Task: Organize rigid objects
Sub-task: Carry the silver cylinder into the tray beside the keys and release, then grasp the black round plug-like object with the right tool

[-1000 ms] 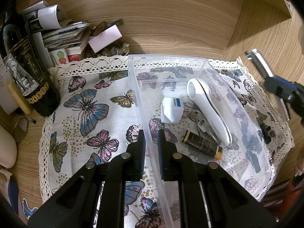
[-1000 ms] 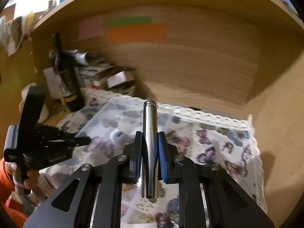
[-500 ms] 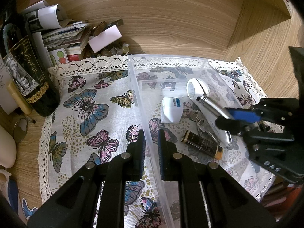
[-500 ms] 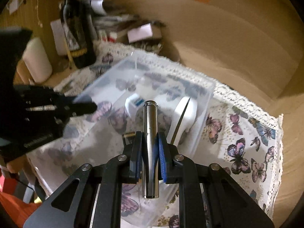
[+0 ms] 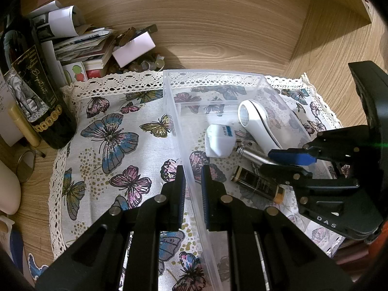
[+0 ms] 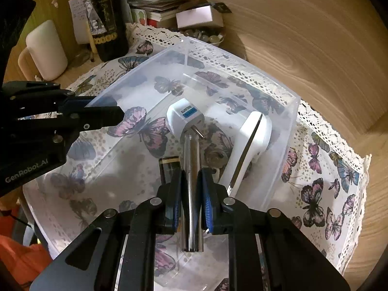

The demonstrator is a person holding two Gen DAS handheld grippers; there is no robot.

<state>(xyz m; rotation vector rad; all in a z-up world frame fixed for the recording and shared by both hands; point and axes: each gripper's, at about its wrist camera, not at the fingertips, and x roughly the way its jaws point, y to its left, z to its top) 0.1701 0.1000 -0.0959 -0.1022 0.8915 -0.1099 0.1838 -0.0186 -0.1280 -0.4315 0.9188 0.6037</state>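
Observation:
A clear plastic bin [image 5: 211, 74] [image 6: 288, 126] stands on a butterfly cloth. My left gripper [image 5: 193, 181] [image 6: 106, 110] is shut on the bin's left wall. My right gripper [image 6: 191, 184] [image 5: 278, 161] is shut on a silver metal cylinder [image 6: 191, 169] [image 5: 249, 155] and holds it low inside the bin, its tip close to a white plug adapter [image 6: 184, 116] [image 5: 217, 140]. Also in the bin lie a white handheld device [image 6: 247, 145] [image 5: 257, 123], a dark tube with a gold end [image 5: 257, 186] [image 6: 168, 167], and keys [image 6: 215, 156].
A dark wine bottle [image 5: 31, 89] [image 6: 104, 17] stands left of the cloth [image 5: 109, 145]. Books, papers and a small white box [image 5: 133, 48] pile up at the back left. Wooden walls [image 5: 218, 24] close in behind and to the right. A white candle [image 6: 46, 48] stands further left.
My right gripper has come down from the right into the bin with the silver cylinder, tilting steeply downward. My left gripper has kept its hold on the bin wall without moving.

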